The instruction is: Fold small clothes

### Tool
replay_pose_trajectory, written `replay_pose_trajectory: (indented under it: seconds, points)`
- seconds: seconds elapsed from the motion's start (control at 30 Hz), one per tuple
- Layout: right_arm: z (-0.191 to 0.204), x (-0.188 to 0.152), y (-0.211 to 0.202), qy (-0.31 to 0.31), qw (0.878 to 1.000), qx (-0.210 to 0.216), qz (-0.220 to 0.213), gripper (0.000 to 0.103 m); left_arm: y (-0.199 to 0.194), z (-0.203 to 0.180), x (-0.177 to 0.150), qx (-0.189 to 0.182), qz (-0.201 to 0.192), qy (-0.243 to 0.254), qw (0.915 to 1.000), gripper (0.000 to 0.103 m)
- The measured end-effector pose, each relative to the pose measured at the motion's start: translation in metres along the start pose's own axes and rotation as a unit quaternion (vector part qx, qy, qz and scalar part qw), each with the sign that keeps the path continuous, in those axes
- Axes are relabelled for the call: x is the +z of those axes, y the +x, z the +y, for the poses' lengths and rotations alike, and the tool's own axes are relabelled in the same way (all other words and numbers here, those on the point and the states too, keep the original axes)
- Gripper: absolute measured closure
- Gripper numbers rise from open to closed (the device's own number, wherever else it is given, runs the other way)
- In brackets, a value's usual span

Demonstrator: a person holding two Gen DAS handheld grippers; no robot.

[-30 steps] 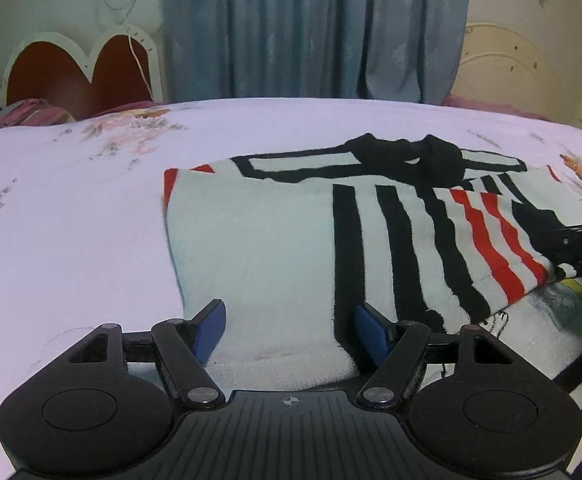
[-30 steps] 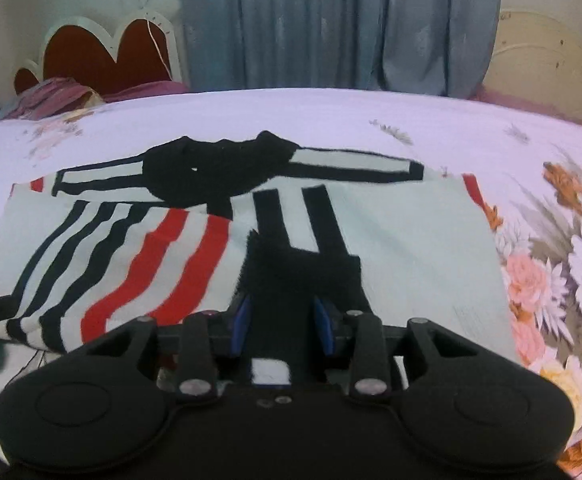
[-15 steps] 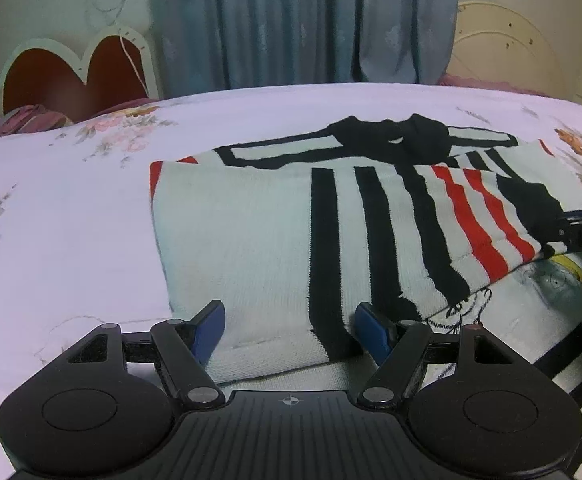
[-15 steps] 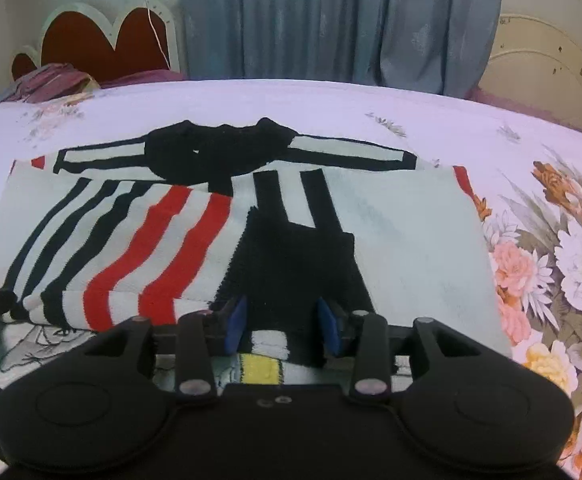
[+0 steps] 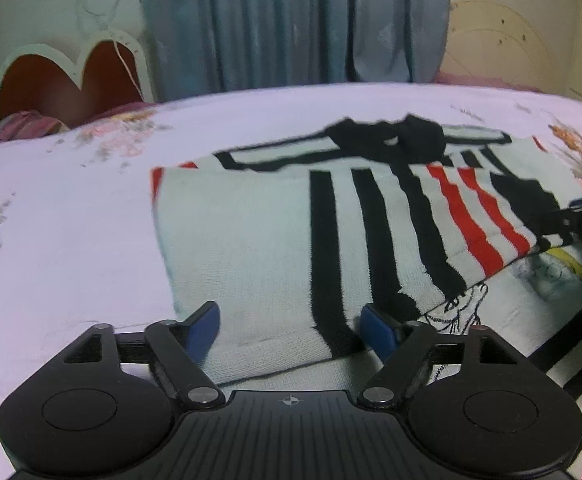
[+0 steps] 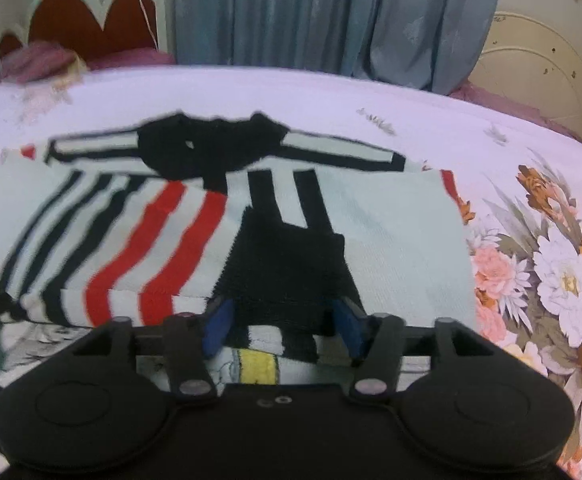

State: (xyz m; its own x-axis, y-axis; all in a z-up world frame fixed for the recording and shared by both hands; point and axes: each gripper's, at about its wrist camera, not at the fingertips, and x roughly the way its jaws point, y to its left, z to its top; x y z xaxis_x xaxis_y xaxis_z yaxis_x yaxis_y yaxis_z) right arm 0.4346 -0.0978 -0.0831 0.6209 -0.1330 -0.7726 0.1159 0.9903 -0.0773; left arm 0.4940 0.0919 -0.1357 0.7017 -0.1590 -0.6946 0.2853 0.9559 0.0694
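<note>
1. Knitted and striped in black, white and red, the small sweater (image 5: 291,240) lies on the bed (image 5: 71,220) atop another garment (image 5: 563,272), its bottom edge drawn nearer than a second ago.
2. Right gripper (image 6: 281,322), which was pinched tight on the black cuff (image 6: 287,272), now stands with pads parted and the cloth loose between them.
3. Left gripper (image 5: 291,324) stays wide open, straddling the hem, holding nothing.
4. That release suggests the sleeve fold is laid; the bottom-up fold likely comes next.

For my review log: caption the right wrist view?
Right gripper open around striped sweater's black cuff on floral bedsheet.
</note>
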Motion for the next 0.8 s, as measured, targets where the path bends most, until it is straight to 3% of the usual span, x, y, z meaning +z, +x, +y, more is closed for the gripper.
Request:
replay_pose_trajectory:
  seconds: [0.07, 0.17, 0.27, 0.33, 0.5, 0.63, 0.8]
  points:
    - [-0.005, -0.005, -0.012, 0.008, 1.000, 0.006, -0.009, 0.047, -0.017, 0.004, -0.005, 0.009, -0.013, -0.011, 0.9998, 0.011]
    - [-0.022, -0.016, -0.038, 0.028, 0.999, 0.029, -0.022, 0.047, -0.045, 0.015, -0.022, -0.003, -0.021, -0.033, 0.9992, 0.010]
    - [-0.052, -0.041, -0.068, 0.047, 0.997, 0.049, -0.031, 0.050, -0.074, 0.027, -0.052, -0.036, -0.005, -0.054, 0.9979, 0.011]
    - [-0.081, -0.065, -0.086, 0.077, 0.994, 0.072, -0.023, 0.057, -0.093, 0.035, -0.074, -0.055, 0.009, -0.079, 0.9953, 0.021]
    - [-0.145, -0.133, -0.118, 0.154, 0.981, 0.117, 0.011, 0.057, -0.128, 0.038, -0.130, -0.091, 0.042, -0.165, 0.9812, 0.030]
    - [-0.171, -0.178, -0.128, 0.196, 0.971, 0.135, 0.032, 0.057, -0.146, 0.021, -0.163, -0.110, 0.048, -0.204, 0.9717, 0.034]
    - [-0.179, -0.216, -0.139, 0.238, 0.948, 0.207, 0.047, 0.057, -0.163, 0.005, -0.191, -0.149, 0.048, -0.256, 0.9539, 0.035]
